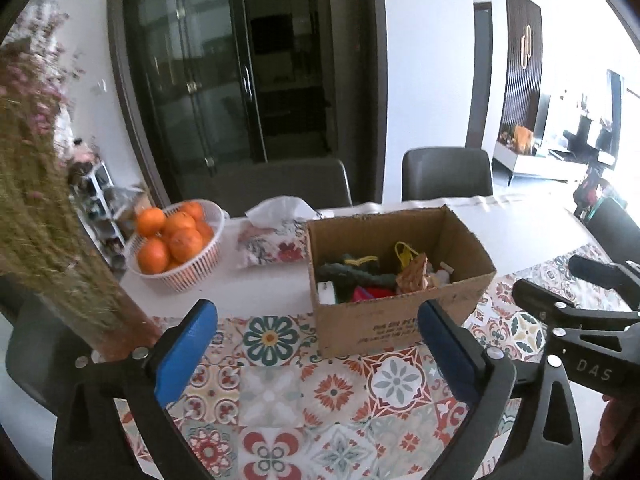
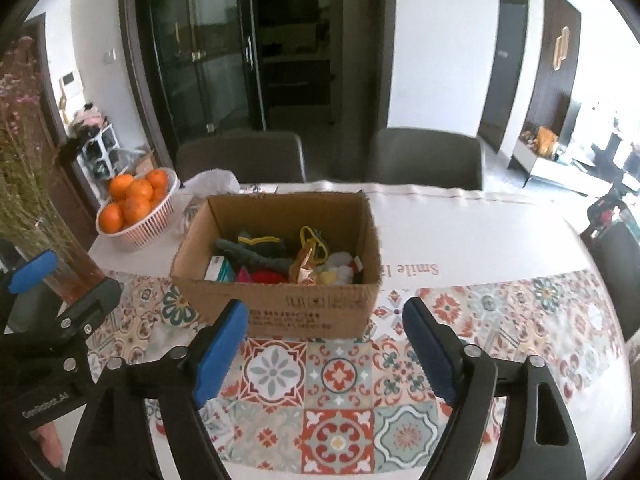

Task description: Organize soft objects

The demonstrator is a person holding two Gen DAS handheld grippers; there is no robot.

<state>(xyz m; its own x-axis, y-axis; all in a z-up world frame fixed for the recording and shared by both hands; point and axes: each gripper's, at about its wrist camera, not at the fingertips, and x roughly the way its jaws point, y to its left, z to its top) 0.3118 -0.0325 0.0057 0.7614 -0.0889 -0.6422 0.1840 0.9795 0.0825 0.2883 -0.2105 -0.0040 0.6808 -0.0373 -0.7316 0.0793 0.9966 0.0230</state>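
An open cardboard box (image 1: 400,312) stands on the patterned tablecloth; it also shows in the right wrist view (image 2: 304,312). Inside lie several soft toys: a dark green plush (image 2: 256,254), a red one (image 2: 266,277), a white one (image 2: 340,266) and a brown-yellow one (image 1: 412,274). My left gripper (image 1: 316,344) is open and empty, just in front of the box and apart from it. My right gripper (image 2: 324,344) is open and empty, also in front of the box. The right gripper shows at the right edge of the left wrist view (image 1: 576,296).
A white basket of oranges (image 1: 176,248) stands at the back left, a floral tissue pouch (image 1: 276,236) beside it. A vase of dried flowers (image 1: 60,240) stands close on the left. Two grey chairs (image 2: 424,160) stand behind the table (image 2: 480,236).
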